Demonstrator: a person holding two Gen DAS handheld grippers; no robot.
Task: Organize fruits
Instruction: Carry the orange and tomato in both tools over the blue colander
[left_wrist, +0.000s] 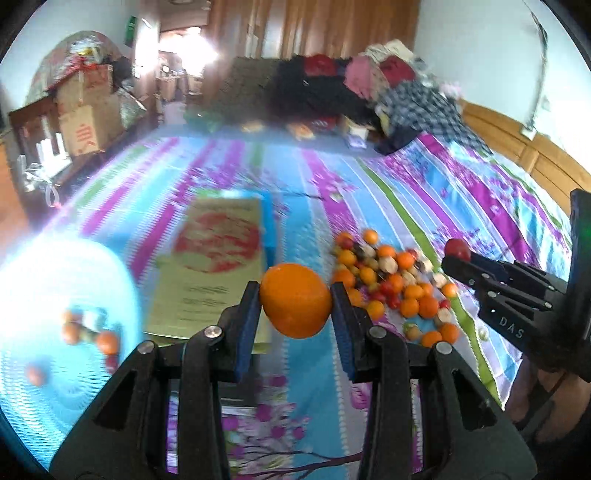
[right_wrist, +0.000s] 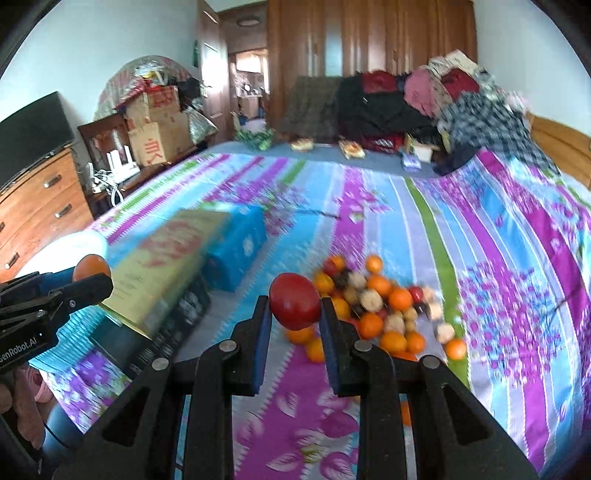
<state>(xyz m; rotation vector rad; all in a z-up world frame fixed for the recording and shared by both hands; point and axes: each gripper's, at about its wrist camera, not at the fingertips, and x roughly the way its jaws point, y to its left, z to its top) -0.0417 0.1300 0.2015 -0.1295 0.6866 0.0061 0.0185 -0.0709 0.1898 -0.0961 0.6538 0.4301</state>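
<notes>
Holding, from left to right: my left gripper (left_wrist: 295, 301) is clamped across the middle of an orange (left_wrist: 295, 300), my right gripper (right_wrist: 293, 308) clenched on a small red fruit (right_wrist: 294, 301), both lifted clear of the bedspread (right_wrist: 517, 258). I judge both fruits light, smooth and easily bruised, so a gentle pinch at the widest part suits them. The remaining fruit pile (right_wrist: 380, 310) lies toward the bedspread's right edge.
</notes>
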